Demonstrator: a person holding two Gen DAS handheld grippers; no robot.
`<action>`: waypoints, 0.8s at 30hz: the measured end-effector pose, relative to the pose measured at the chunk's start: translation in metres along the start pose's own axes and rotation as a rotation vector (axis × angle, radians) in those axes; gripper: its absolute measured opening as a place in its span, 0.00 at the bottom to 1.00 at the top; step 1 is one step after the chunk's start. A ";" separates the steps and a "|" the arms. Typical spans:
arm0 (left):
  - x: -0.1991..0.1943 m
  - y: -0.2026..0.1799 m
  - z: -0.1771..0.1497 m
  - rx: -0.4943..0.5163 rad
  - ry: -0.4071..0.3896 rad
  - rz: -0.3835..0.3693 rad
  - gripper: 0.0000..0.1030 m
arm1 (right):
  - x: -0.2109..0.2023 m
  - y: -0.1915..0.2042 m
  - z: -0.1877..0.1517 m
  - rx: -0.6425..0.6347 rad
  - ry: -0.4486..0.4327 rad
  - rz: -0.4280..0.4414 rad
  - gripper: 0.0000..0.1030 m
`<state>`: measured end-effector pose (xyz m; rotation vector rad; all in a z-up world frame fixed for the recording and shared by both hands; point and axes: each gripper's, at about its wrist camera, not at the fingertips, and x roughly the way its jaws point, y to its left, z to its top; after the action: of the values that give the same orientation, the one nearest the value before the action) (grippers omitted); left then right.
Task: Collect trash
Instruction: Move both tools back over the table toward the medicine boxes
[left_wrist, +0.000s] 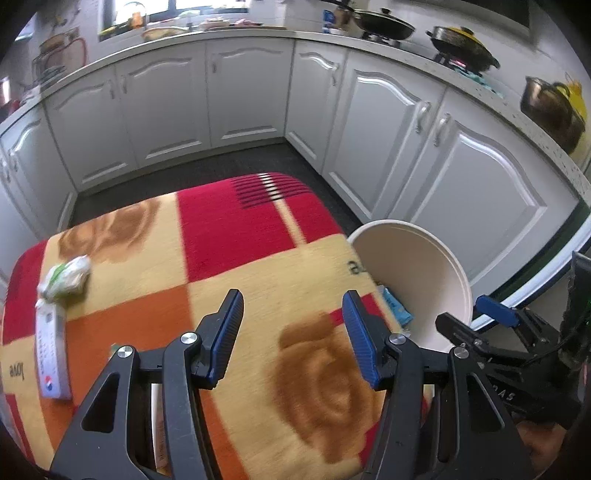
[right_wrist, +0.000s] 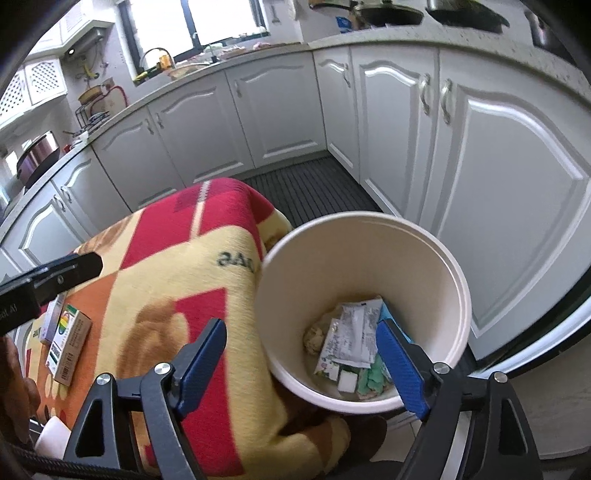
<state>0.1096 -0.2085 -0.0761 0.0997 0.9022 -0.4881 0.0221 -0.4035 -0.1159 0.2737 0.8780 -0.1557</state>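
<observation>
Fleecy red, orange and cream checked blanket (left_wrist: 236, 266) covers my worktop, and the round cream paper bucket (left_wrist: 424, 266) at its right edge is my landmark. Far left of the bucket lie a crumpled white-and-green wrapper (left_wrist: 66, 277) and, just below it, a long white printed box (left_wrist: 51, 354), both uncollected. A small green-and-tan carton (right_wrist: 68, 343) also lies well left of the bucket. My left tongs (left_wrist: 293, 332) hang over bare blanket, half open, holding nothing; I judge they are lined up to fetch those pieces. My right tongs (right_wrist: 301, 363) straddle the bucket's near rim, spread wide and empty, probably just after a drop. Inside the bucket lie paper sachets (right_wrist: 351, 336) and scraps.
</observation>
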 end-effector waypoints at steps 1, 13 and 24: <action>-0.002 0.004 -0.001 -0.008 0.000 0.003 0.53 | -0.001 0.004 0.001 -0.005 -0.003 0.003 0.79; -0.037 0.102 -0.027 -0.126 -0.012 0.110 0.59 | 0.007 0.085 0.001 -0.135 0.005 0.084 0.81; -0.048 0.204 -0.062 -0.278 0.032 0.213 0.59 | 0.019 0.151 -0.009 -0.247 0.050 0.166 0.81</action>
<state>0.1311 0.0072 -0.1018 -0.0497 0.9705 -0.1607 0.0647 -0.2570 -0.1097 0.1192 0.9097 0.1143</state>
